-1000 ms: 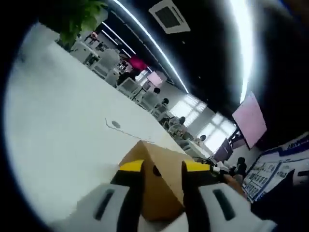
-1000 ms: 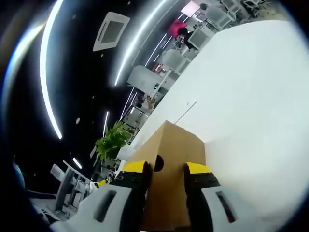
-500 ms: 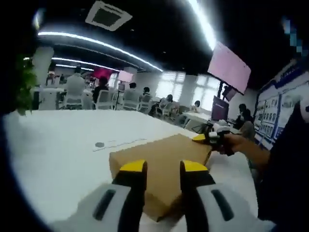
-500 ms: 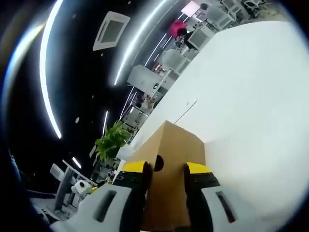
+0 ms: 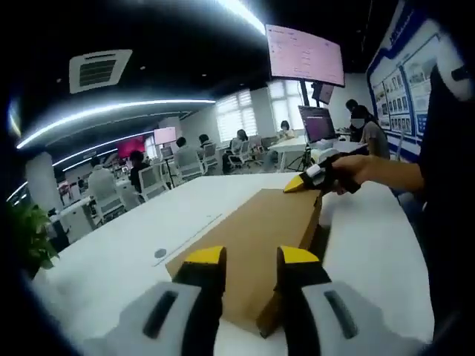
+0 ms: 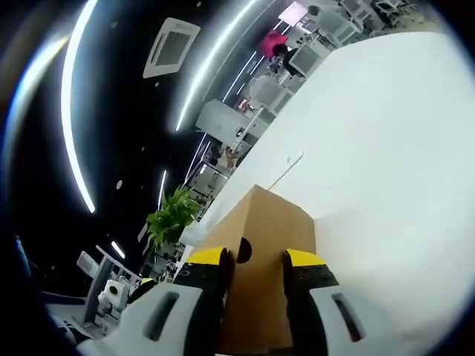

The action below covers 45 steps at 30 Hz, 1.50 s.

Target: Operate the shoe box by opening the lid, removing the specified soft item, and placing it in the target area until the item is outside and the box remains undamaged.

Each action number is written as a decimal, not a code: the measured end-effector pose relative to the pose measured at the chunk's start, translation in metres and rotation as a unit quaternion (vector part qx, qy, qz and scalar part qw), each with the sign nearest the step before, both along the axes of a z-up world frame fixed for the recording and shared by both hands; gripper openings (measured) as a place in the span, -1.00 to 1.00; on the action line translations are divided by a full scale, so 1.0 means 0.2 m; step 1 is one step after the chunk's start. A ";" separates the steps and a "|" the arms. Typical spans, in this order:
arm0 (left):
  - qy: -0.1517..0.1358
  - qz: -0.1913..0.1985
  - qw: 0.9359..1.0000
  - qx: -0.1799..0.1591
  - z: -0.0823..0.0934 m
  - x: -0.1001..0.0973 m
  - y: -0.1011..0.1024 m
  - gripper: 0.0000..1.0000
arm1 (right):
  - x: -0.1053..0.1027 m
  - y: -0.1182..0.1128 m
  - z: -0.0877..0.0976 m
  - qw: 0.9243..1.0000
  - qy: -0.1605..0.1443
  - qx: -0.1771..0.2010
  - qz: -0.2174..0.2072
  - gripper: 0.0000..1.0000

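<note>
A brown cardboard shoe box lies lid-down-shut on the white table. My left gripper hovers at its near corner with the jaws a narrow gap apart and the lid top showing between them; contact is hidden. At the far end a person's hand holds my right gripper, its yellow tip on the lid's corner. In the right gripper view the box end with a round hole fills the gap of the right gripper, which is shut on it.
The white table stretches wide beyond and beside the box. A small grey disc lies on it left of the box. A potted plant stands past the table's left end. Office chairs, desks and seated people are far behind.
My left gripper has rolled level and swung round, so it looks along the lid instead of at the holed end. The right gripper and the box have stayed still.
</note>
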<state>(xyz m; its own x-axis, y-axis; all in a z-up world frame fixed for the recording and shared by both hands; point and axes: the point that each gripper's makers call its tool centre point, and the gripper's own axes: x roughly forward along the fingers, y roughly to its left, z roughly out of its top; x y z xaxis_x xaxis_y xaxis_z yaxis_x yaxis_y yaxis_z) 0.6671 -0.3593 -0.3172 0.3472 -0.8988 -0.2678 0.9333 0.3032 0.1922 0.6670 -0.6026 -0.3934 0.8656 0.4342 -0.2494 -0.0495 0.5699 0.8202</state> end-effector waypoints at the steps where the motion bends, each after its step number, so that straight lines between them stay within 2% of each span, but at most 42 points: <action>1: -0.010 -0.005 1.000 0.003 0.01 -0.01 -0.01 -0.45 | 0.00 0.00 0.00 1.000 0.000 0.000 0.000 -0.41; 5: -0.018 -0.013 1.000 0.020 0.00 -0.04 -0.02 -0.39 | 0.00 0.00 0.00 1.000 0.001 0.000 0.000 -0.41; 7: -0.034 -0.022 0.999 0.029 -0.01 -0.06 -0.04 -0.36 | 0.00 -0.01 0.00 1.000 0.001 0.000 0.000 -0.41; 13: -0.046 -0.023 0.998 0.043 -0.03 -0.06 -0.05 -0.35 | 0.00 -0.01 0.00 1.000 0.001 -0.001 -0.001 -0.41; 16: -0.065 -0.029 0.996 0.049 -0.01 -0.09 -0.06 -0.34 | 0.00 -0.01 0.00 1.000 0.001 0.000 -0.001 -0.41; 18: -0.100 -0.039 0.993 0.058 0.00 -0.10 -0.07 -0.28 | 0.00 -0.01 0.00 1.000 0.000 0.000 -0.001 -0.41; 23: -0.125 -0.051 0.988 0.077 -0.01 -0.15 -0.11 -0.23 | 0.00 -0.01 0.00 1.000 0.000 0.000 -0.001 -0.41; 29: -0.145 -0.065 0.983 0.091 -0.03 -0.18 -0.14 -0.23 | 0.00 -0.01 0.00 1.000 0.000 0.000 -0.001 -0.41; 32: -0.138 -0.079 0.982 0.097 -0.07 -0.21 -0.15 -0.23 | 0.00 -0.01 -0.01 1.000 0.000 0.003 -0.001 -0.41; 37: -0.148 -0.098 0.979 0.106 -0.11 -0.25 -0.18 -0.24 | 0.00 0.00 0.00 1.000 -0.001 0.004 -0.001 -0.41; 42: -0.168 -0.110 0.971 0.127 -0.16 -0.27 -0.20 -0.23 | 0.00 0.00 0.00 1.000 -0.001 0.006 0.000 -0.41; 45: -0.187 -0.130 0.965 0.126 -0.18 -0.30 -0.22 -0.21 | 0.00 0.00 0.00 1.000 -0.002 0.006 0.000 -0.41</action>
